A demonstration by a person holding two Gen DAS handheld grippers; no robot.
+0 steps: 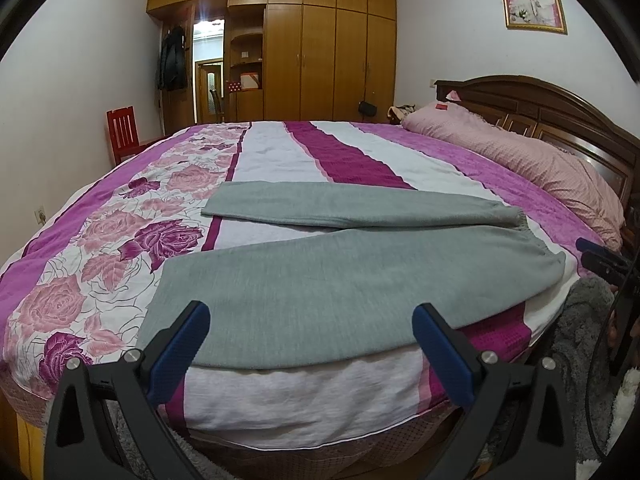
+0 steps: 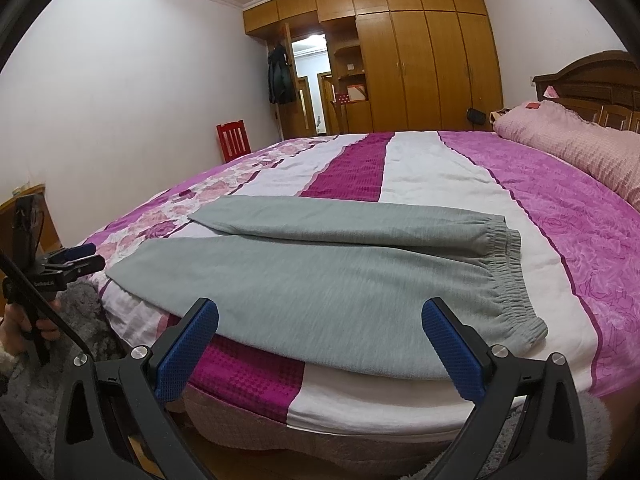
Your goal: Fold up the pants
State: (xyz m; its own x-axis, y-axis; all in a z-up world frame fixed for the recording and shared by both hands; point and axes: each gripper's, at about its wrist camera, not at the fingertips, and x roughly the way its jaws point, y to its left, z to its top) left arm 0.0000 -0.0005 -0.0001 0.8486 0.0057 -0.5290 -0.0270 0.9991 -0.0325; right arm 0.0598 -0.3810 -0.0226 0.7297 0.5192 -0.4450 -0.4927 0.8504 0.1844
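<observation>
Grey sweatpants (image 1: 344,280) lie flat on the bed, elastic waistband (image 2: 512,264) at the right and the two legs spread in a narrow V toward the left. The near leg (image 2: 304,280) runs along the bed's front edge; the far leg (image 1: 320,204) lies behind it. My left gripper (image 1: 312,312) is open, its blue pads (image 1: 180,356) just short of the near leg's lower part, holding nothing. My right gripper (image 2: 320,308) is open too, at the front edge nearer the waistband, with nothing between its fingers.
The bedspread (image 1: 352,160) has pink, white and floral stripes. A pink pillow (image 1: 520,156) lies against the wooden headboard (image 1: 560,112) at the right. A wardrobe (image 1: 320,52) and a red chair (image 1: 122,128) stand beyond. A hand (image 2: 24,320) and grey fluffy fabric (image 2: 48,392) show at the left.
</observation>
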